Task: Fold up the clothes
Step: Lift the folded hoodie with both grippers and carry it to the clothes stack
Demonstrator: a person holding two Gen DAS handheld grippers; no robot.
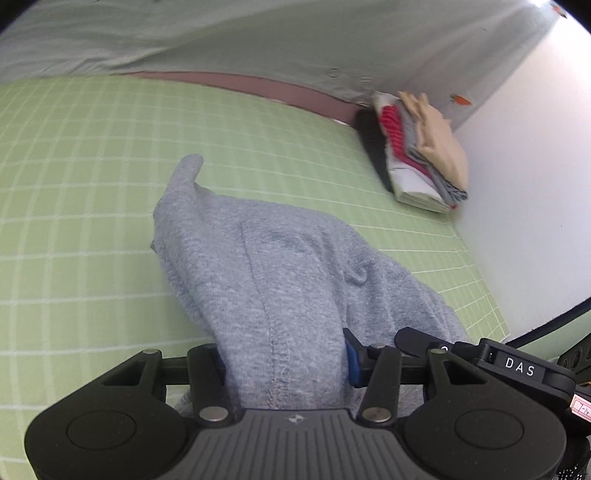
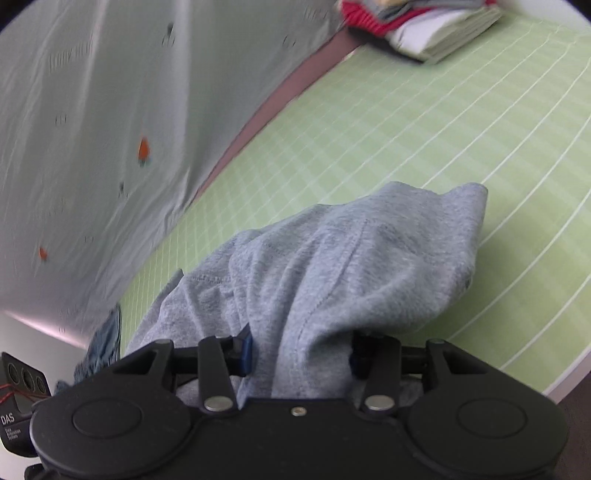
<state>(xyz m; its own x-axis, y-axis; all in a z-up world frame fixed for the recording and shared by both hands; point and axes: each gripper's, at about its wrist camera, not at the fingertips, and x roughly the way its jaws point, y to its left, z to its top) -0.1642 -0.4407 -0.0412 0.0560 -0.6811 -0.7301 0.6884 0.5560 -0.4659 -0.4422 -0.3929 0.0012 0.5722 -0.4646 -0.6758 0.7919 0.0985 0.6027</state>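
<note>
A grey knit garment [image 1: 266, 266] hangs bunched over a green checked bed sheet [image 1: 85, 192]. My left gripper [image 1: 284, 362] is shut on a thick bundle of its cloth, which fills the gap between the blue-padded fingers and hides their tips. In the right wrist view the same grey garment [image 2: 351, 266] drapes forward from my right gripper [image 2: 299, 354], also shut on a fold of it. The far end of the cloth rests on the green sheet [image 2: 461, 122]. Part of the other gripper's black body [image 1: 524, 365] shows at the lower right of the left wrist view.
A stack of folded clothes [image 1: 417, 147] in red, white, grey and beige lies in the bed's far corner by a white wall [image 1: 535, 177]; the stack of folded clothes [image 2: 424, 26] shows again at the top. A pale printed sheet [image 2: 92, 129] covers the wall side. Blue denim [image 2: 103, 343] lies at the left.
</note>
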